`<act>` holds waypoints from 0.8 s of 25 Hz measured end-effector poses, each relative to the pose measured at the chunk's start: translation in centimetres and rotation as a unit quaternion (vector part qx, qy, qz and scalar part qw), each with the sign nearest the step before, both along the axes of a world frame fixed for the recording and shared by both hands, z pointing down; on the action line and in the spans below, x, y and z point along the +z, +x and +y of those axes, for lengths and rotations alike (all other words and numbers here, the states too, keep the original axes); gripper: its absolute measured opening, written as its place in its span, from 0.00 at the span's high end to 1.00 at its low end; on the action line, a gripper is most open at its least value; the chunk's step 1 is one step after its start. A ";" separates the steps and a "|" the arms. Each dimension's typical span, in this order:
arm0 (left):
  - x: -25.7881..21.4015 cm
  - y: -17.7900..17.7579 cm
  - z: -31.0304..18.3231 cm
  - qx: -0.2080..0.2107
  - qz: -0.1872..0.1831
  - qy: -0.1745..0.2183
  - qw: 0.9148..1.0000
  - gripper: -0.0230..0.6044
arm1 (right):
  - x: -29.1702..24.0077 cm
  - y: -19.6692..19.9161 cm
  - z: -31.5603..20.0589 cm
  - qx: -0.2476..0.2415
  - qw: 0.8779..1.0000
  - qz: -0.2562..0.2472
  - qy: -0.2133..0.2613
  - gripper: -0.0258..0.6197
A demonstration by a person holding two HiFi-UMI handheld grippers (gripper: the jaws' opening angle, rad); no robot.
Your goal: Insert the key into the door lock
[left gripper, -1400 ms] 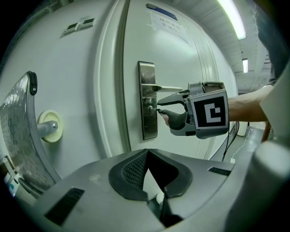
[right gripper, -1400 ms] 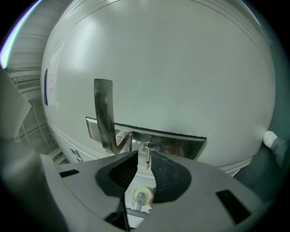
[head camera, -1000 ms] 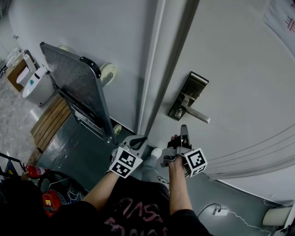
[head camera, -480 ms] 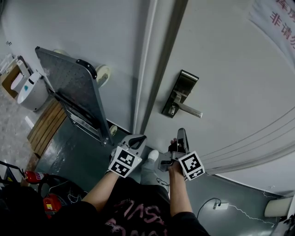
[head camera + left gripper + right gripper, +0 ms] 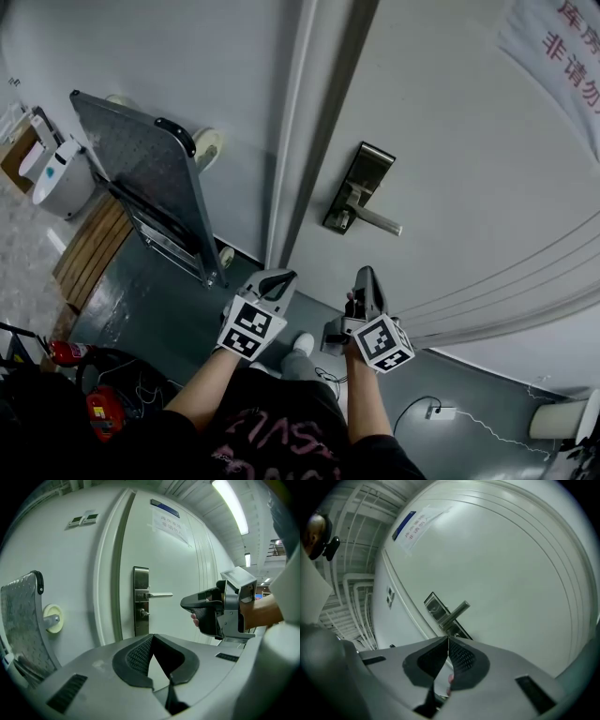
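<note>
The door lock plate (image 5: 356,187) is a dark metal strip on the white door (image 5: 469,169), with a lever handle (image 5: 377,223) pointing right and a keyhole cylinder (image 5: 142,613) below it. My right gripper (image 5: 364,273) hovers just under the lever, its jaws closed tip to tip. In the right gripper view the lock plate (image 5: 440,611) sits right above the closed tips (image 5: 448,639). My left gripper (image 5: 284,277) is shut too, lower left by the door frame. No key shows in any view. The left gripper view has the right gripper (image 5: 206,609) to the right of the lock plate (image 5: 140,599).
A metal platform cart (image 5: 141,169) leans upright against the wall left of the door frame (image 5: 309,141). A wooden pallet (image 5: 94,244), a white appliance (image 5: 47,173) and red extinguishers (image 5: 70,352) are at far left. A power strip (image 5: 436,412) lies on the floor at right.
The lock plate has slid up and left in the head view. Both grippers now sit lower in the frame, farther below the handle, and both have stayed shut.
</note>
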State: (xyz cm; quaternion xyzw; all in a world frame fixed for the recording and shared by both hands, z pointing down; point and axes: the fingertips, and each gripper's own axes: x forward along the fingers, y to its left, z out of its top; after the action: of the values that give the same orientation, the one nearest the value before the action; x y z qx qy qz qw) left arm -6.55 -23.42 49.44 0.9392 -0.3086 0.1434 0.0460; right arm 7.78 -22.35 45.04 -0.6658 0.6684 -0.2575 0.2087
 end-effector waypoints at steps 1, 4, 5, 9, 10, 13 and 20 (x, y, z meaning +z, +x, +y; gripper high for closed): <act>-0.2 -0.1 0.0 -0.003 0.001 0.000 1.000 0.94 | -0.1 -0.1 0.0 -0.001 1.000 0.008 -0.001 0.86; -0.8 -0.3 -0.3 -0.012 0.005 0.000 1.000 0.94 | -0.6 -0.4 0.0 -0.007 0.999 0.033 0.000 0.86; -1.0 -0.3 -0.4 -0.014 0.008 0.000 1.000 0.94 | -0.7 -0.5 0.0 -0.010 0.999 0.042 0.000 0.86; -1.6 -0.3 -0.7 -0.024 0.012 -0.001 1.000 0.94 | -0.8 -0.5 -0.1 -0.021 0.997 0.077 -0.005 0.86; -1.8 -0.3 -0.8 -0.026 0.013 0.000 1.000 0.94 | -0.9 -0.5 -0.1 -0.023 0.996 0.089 -0.005 0.86; -2.3 0.1 -1.1 -0.029 0.014 0.007 0.999 0.94 | -1.0 -0.4 -0.1 -0.029 0.993 0.114 -0.006 0.86; -2.9 1.2 -1.4 -0.036 0.019 0.017 0.999 0.94 | -1.4 0.4 0.3 -0.031 0.988 0.153 -0.008 0.86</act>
State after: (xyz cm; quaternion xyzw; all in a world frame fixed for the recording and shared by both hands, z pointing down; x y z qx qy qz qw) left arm -5.37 -24.78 46.53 0.9309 -0.3432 0.1184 0.0411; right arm 8.13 -22.10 43.68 -0.6778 0.7109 -0.1644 0.0906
